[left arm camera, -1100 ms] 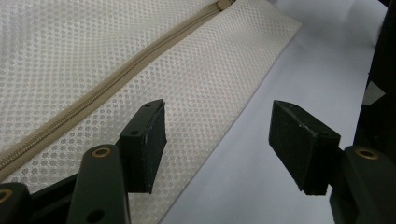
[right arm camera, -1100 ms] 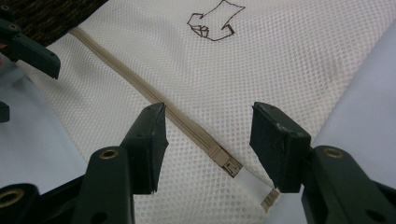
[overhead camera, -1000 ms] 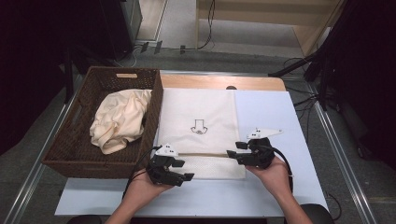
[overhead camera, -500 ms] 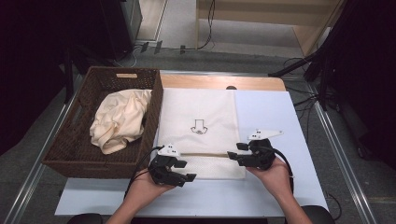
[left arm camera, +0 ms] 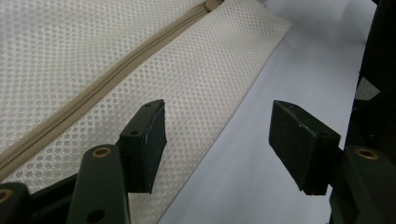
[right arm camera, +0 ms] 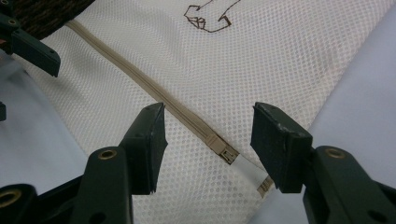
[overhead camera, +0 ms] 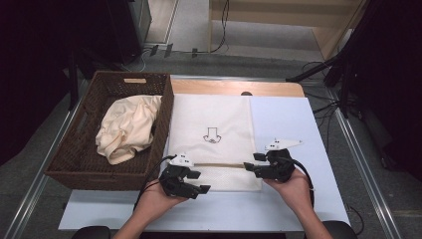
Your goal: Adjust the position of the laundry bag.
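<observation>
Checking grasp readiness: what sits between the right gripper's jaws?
The zipper pull of the mesh bag, lying untouched between the open right gripper jaws, seen in the right gripper view.

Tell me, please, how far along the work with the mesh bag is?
Done: the mesh bag lies flat beside the basket. In hand: the open right gripper straddles the zipper pull; the open left gripper hovers at the bag's edge. Left: the cloth sits in the basket.

High: overhead, forward-down | gripper views: close, along jaws | shared: mesh bag (overhead camera: pixel 211 134)
</observation>
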`<state>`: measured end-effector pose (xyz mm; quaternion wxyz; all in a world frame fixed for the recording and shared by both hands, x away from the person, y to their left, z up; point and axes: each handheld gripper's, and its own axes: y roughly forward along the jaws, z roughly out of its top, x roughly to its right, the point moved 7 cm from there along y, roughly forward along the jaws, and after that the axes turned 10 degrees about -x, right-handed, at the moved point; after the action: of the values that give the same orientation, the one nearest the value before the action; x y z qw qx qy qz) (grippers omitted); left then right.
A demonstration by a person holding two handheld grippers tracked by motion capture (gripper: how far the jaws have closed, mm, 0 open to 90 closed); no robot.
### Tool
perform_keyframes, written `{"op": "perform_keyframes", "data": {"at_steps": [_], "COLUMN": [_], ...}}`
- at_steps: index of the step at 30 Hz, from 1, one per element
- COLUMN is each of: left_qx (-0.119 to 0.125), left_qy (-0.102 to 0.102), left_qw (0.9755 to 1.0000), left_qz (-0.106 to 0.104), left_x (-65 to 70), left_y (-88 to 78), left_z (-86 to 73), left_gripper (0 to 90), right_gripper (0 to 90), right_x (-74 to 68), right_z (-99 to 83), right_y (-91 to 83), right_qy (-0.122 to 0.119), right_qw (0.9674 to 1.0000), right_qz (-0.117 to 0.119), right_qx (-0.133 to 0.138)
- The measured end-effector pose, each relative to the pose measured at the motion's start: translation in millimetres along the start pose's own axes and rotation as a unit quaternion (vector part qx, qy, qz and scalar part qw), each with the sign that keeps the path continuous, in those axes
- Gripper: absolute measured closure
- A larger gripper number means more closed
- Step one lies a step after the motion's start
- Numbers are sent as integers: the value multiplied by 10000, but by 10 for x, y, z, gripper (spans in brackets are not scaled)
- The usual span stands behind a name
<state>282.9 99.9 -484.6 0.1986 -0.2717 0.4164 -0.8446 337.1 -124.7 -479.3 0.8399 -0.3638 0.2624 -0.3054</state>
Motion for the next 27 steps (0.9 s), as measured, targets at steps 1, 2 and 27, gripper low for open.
{"op": "perform_keyframes", "data": {"at_steps": [1, 2, 27], "left_qx": [2, 2, 57], "left_qy": [-1, -3, -38], "left_qw": [10000, 10000, 10000], "left_qz": [-5, -6, -20], "left_x": [1, 1, 75], "left_y": [0, 1, -74], "left_z": [1, 1, -41], "left_gripper": [368, 370, 374], "right_gripper": [453, 453, 454], "right_x": [-1, -7, 181], "right_z": [1, 1, 161], "right_y": [1, 3, -46], "right_qy": [2, 3, 174], "right_qw": [10000, 10000, 9992], "right_qz": [-3, 4, -324], "right_qx": [6, -6, 132]}}
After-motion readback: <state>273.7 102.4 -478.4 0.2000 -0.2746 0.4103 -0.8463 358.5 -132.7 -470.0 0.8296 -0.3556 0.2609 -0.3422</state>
